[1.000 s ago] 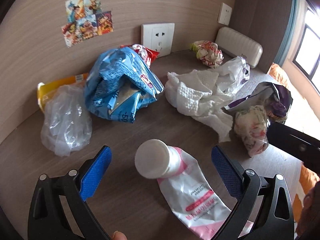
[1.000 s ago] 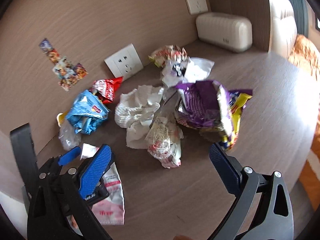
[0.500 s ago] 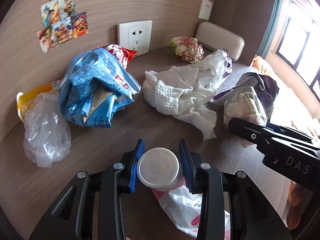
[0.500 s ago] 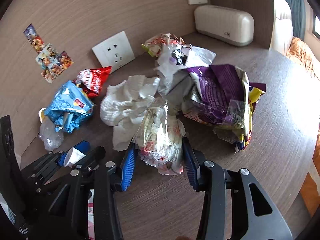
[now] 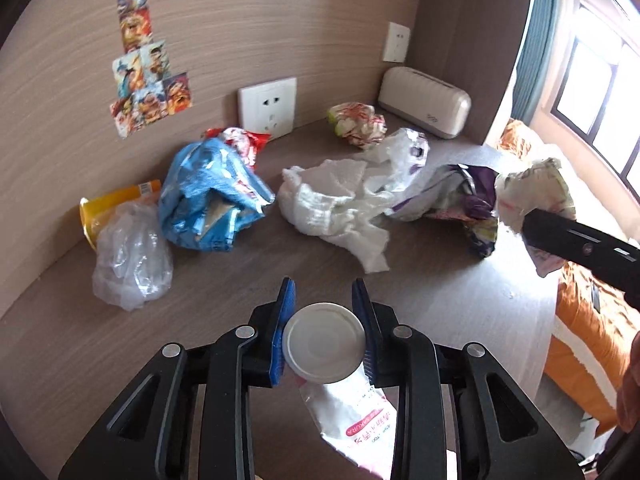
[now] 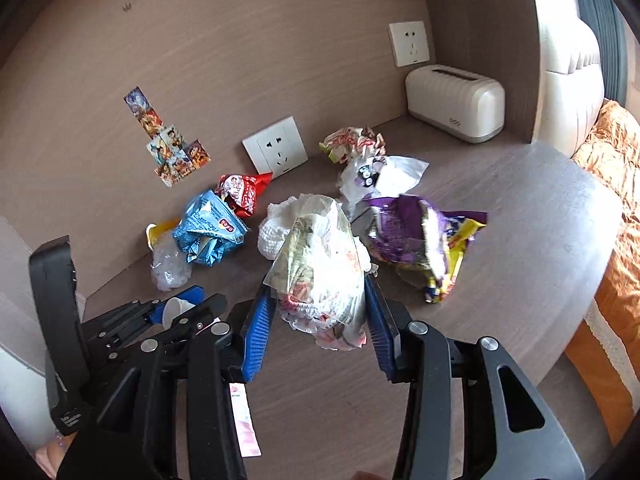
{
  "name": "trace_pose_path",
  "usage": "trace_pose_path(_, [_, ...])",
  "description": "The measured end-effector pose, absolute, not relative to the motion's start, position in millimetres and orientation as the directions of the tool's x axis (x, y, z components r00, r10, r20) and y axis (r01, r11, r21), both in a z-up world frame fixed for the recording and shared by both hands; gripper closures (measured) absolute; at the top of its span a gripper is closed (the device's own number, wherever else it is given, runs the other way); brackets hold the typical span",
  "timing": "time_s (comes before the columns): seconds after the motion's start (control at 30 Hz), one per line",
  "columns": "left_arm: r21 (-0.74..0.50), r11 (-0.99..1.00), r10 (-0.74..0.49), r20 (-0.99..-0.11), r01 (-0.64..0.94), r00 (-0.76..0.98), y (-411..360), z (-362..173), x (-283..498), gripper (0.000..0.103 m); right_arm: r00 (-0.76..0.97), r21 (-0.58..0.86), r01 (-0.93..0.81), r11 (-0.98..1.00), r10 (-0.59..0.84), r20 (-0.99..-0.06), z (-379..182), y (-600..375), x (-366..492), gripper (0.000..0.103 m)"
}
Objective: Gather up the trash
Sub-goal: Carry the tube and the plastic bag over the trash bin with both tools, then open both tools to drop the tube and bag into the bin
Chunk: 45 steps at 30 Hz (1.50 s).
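matt wood-grain table (image 5: 420, 280) and wall panel (image 5: 280, 12); glossy crinkled blue foil bag (image 5: 208, 200); soft, rough white paper towel (image 5: 332, 204); smooth white plastic cap (image 5: 324, 348); clear crumpled film wrapper (image 6: 320, 264).

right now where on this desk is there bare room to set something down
Bare wood runs along the near edge of the brown desk, from the crumpled purple-and-yellow snack bag toward the cream ribbed box. A smaller patch lies between the clear plastic bag and the left claw. The wall side is crowded, from the blue foil wrapper to the white paper towel.
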<state>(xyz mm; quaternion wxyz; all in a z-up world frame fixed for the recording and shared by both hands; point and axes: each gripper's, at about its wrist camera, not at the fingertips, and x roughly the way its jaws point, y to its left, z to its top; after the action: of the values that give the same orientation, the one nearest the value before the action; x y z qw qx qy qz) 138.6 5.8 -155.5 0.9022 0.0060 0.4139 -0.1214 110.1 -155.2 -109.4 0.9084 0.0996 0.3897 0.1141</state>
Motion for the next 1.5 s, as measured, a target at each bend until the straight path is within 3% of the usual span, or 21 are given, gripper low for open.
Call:
trace_pose_path(0.43, [-0.113,0.890,-0.379,-0.721,0.442,0.580,-121,-124,88,0.074,0.711,0.234,0.060,0.970,0.123,-0.692,-100,-276,32,0.057])
trace_pose_path(0.83, [-0.155,0.680,-0.555,-0.748,0.716,0.365,-289,-146,32,0.074,0.658,0.228,0.359,0.905,-0.072,-0.749,-131,-396,-43,0.057])
trace_pose_path(1.1, [-0.171,0.568,-0.559,-0.798,0.805,0.225,-369,-195,4,0.074,0.591,0.251,0.499,0.830,-0.113,-0.799,-172,-453,-74,0.057])
trace_pose_path(1.5, [-0.211,0.479,-0.484,-0.873,0.852,0.056,-438,-346,10,0.074,0.445,0.227,0.592,0.773,-0.079,-0.892,-302,-508,-76,0.057])
